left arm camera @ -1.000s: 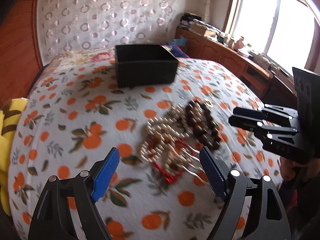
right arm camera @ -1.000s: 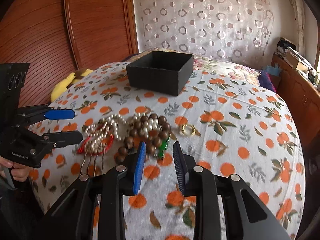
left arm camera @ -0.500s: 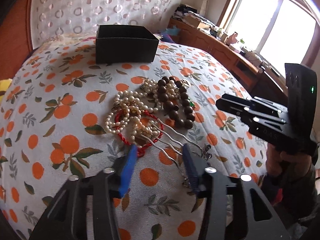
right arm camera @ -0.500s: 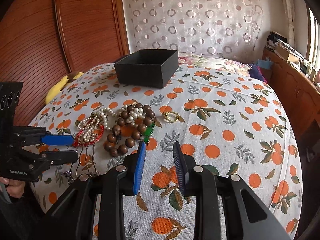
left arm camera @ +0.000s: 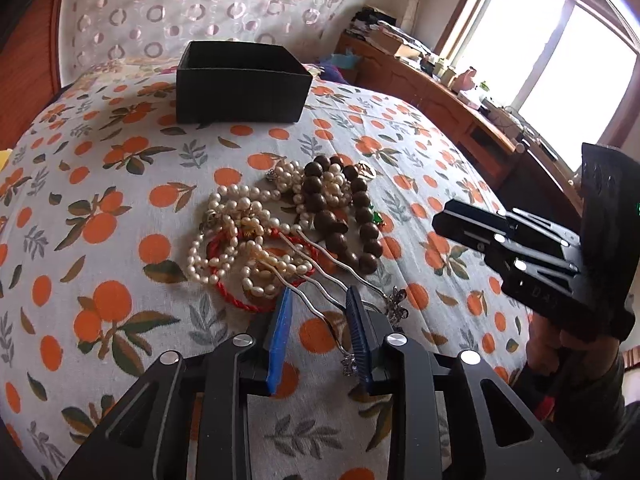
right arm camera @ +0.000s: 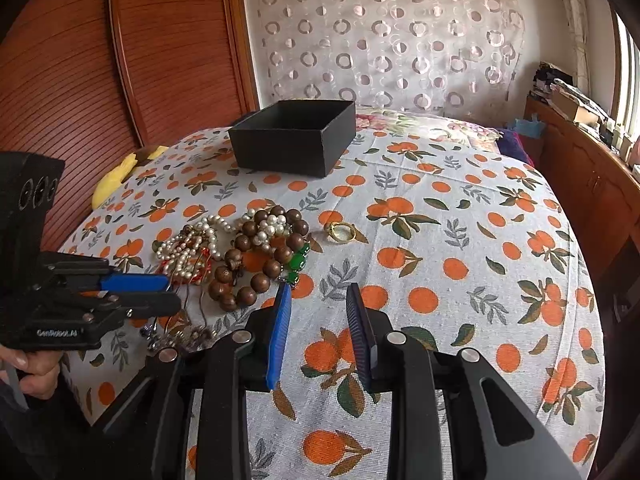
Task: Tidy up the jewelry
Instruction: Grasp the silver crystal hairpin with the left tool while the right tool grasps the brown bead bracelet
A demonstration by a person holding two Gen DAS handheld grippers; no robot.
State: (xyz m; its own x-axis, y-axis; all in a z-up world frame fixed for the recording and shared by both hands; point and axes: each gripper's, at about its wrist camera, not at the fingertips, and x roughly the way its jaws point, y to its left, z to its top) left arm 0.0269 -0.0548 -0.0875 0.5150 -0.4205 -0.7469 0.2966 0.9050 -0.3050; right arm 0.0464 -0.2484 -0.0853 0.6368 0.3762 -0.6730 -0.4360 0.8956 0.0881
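Observation:
A tangle of jewelry lies on the orange-print bedspread (left arm camera: 100,220): pearl strands (left arm camera: 236,208), a brown wooden bead bracelet (left arm camera: 340,216), a red cord bracelet (left arm camera: 228,292) and silver wavy hairpins (left arm camera: 316,312). My left gripper (left arm camera: 319,296) hangs low over the hairpins. Its jaws are closing with one hairpin between the blue pads, and a gap still shows beside it. A black open box (left arm camera: 240,92) stands further back. In the right wrist view my right gripper (right arm camera: 318,320) stands partly open and empty, just short of the green beads (right arm camera: 298,262); a gold ring (right arm camera: 340,232) lies beside the pile.
A yellow cushion (right arm camera: 116,176) rests at the bed's left edge, against a reddish wooden panel (right arm camera: 80,80). A cluttered wooden sideboard (left arm camera: 440,92) runs under the window on the right. Bare bedspread stretches right of the ring.
My left gripper has come forward and down onto the hairpins, and its jaws have narrowed from wide apart to close around one hairpin. The right gripper has stayed put at the same width.

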